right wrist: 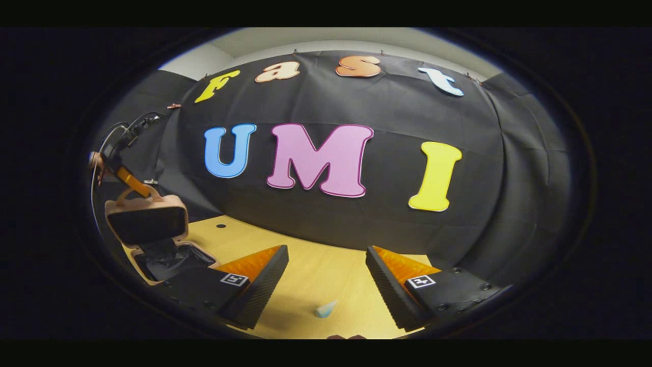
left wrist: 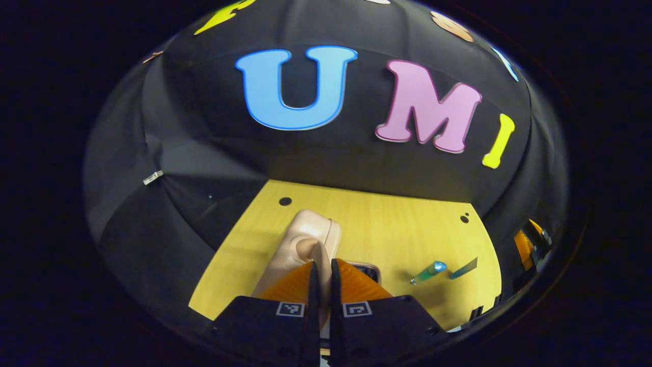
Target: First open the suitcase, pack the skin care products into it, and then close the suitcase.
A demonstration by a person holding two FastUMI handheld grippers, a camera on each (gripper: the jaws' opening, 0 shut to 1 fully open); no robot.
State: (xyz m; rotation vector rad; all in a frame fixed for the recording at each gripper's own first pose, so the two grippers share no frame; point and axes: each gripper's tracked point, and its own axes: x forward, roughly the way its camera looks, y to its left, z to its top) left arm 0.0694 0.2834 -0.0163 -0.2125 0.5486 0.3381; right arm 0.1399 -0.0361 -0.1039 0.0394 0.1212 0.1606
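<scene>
Left gripper [left wrist: 321,278] clenched on the handle at the top of the suitcase lid [left wrist: 305,239], fingers pressed nearly together around it. Seen from the right gripper view, suitcase [right wrist: 153,239] standing open at the desk's [right wrist: 316,275] far left, lid raised upright, dark lining exposed. Right gripper [right wrist: 326,283] released, fingers spread wide above a small pale-blue skin care item [right wrist: 326,308] on the desk, probably a tube, though too small to tell. Teal tube [left wrist: 429,271] lying well apart to the suitcase's side. Best now: hold lid steady and upright, lower right fingers squarely astride the item, close gently before lifting.
</scene>
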